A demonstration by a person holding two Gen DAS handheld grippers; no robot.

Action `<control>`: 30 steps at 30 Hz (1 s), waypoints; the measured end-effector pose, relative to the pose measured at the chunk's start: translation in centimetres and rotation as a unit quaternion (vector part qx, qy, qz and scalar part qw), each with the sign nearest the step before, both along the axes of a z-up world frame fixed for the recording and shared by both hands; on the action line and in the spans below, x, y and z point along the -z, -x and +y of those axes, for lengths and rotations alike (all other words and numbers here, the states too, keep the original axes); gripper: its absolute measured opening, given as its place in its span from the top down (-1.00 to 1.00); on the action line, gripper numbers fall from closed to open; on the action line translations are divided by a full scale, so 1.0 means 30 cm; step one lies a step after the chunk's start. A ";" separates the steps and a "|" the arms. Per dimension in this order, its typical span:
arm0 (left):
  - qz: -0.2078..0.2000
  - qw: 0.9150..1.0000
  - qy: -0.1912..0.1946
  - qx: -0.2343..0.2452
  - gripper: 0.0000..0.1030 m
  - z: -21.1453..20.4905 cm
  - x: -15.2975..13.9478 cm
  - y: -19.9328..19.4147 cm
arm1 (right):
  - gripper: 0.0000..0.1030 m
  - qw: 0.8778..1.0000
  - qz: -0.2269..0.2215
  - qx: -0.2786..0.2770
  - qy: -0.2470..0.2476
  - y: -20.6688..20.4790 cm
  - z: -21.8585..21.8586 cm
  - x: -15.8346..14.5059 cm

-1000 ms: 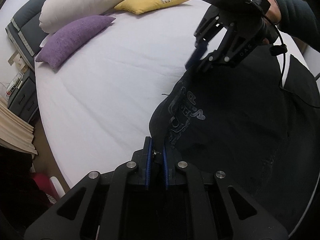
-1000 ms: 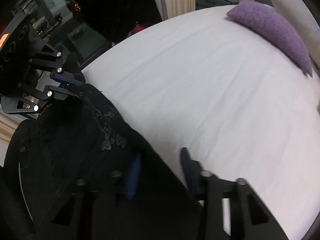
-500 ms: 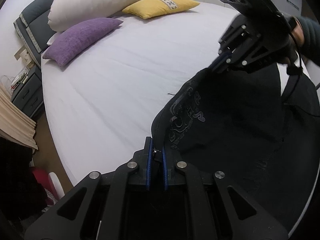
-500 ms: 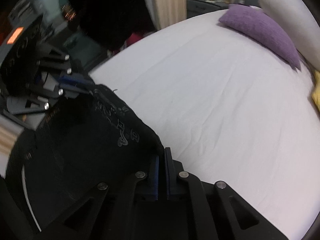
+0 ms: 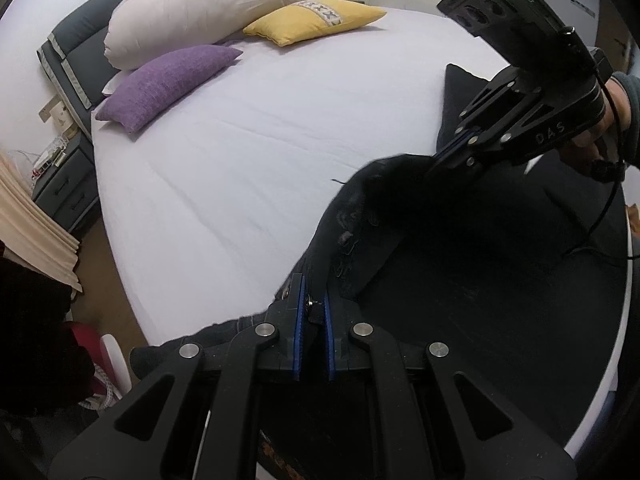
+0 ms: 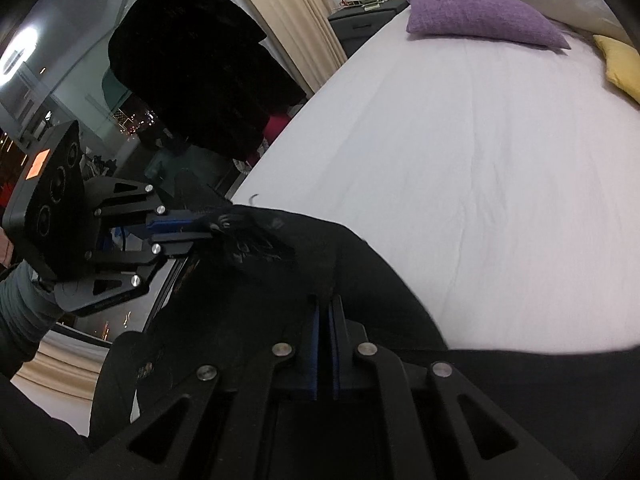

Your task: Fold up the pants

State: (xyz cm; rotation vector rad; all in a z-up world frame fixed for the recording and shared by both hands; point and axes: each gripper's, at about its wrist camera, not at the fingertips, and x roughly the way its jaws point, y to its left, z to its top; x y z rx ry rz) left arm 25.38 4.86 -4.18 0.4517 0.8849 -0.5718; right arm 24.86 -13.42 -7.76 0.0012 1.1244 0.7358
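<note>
Left wrist view: left claw and right claw each pinch an edge of the black pants, raised over the bed.

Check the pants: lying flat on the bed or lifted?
Partly lifted. The left gripper and right gripper each pinch the black pants, raising that edge off the white bed.
</note>
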 end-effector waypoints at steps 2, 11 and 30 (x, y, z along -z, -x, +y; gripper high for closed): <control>-0.004 1.000 0.000 0.004 0.87 -0.004 -0.011 0.060 | 0.90 1.000 -0.011 -0.014 0.021 0.041 0.002 -0.026; -0.015 0.998 -0.015 0.058 0.86 -0.080 -0.029 0.401 | 0.90 0.987 -0.051 -0.079 0.128 0.343 0.026 -0.100; 0.034 0.994 -0.040 0.096 0.86 -0.074 0.143 0.905 | 0.90 0.969 -0.083 -0.086 0.217 0.815 0.177 0.042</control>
